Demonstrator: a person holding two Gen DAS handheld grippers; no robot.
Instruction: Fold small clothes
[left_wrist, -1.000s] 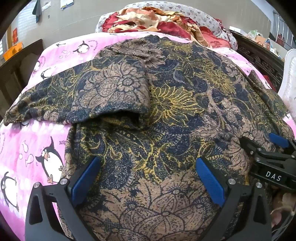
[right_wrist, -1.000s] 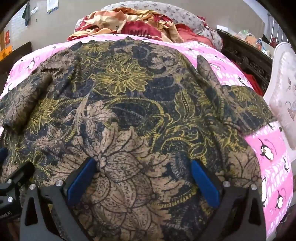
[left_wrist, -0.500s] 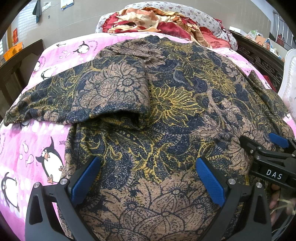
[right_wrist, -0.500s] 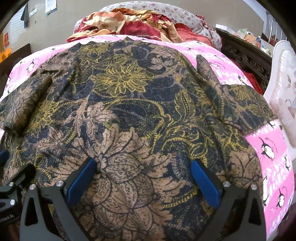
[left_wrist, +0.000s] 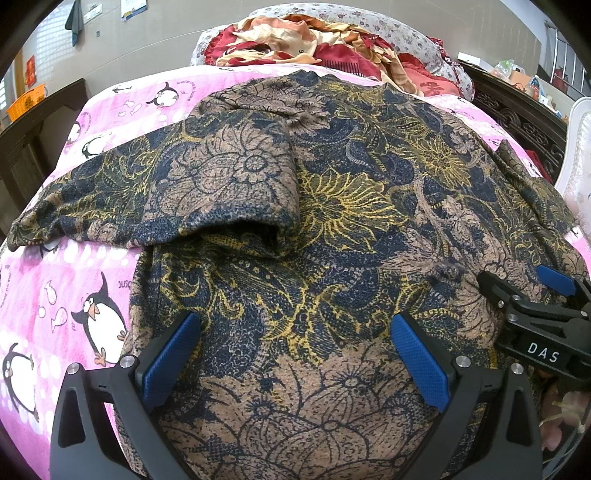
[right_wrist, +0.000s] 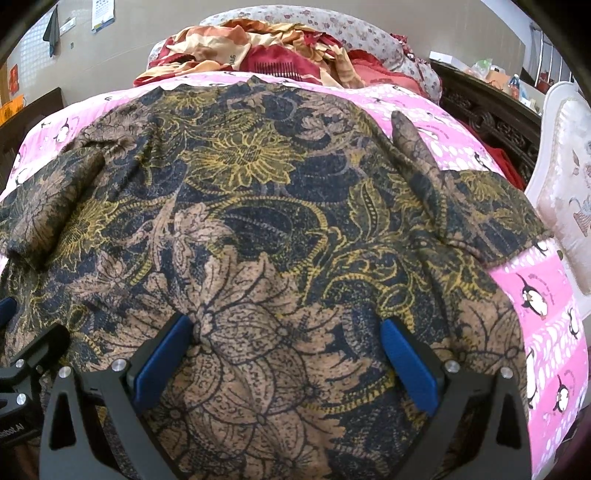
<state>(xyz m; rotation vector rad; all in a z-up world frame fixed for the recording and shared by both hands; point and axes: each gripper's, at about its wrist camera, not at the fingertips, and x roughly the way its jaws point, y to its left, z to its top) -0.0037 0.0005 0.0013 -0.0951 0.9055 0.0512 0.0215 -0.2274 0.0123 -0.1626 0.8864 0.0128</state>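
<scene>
On bed (left_wrist: 48, 288), floral garment (left_wrist: 332, 229) laid flat, left sleeve already folded in. Left gripper (left_wrist: 295, 354) and right gripper (right_wrist: 284, 354) poised at near hem, fingers spread wide, nothing gripped. Hem to be pinched next, judged.

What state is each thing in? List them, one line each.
left gripper: open, over the near hem, gripping nothing.
right gripper: open, also over the near hem.
floral shirt: spread on the bed, unfolded body.
left sleeve: folded in over the body.
right sleeve: out to the side, creased.
penguin blanket: flat under the shirt.
red bedding: heaped at the far end.
</scene>
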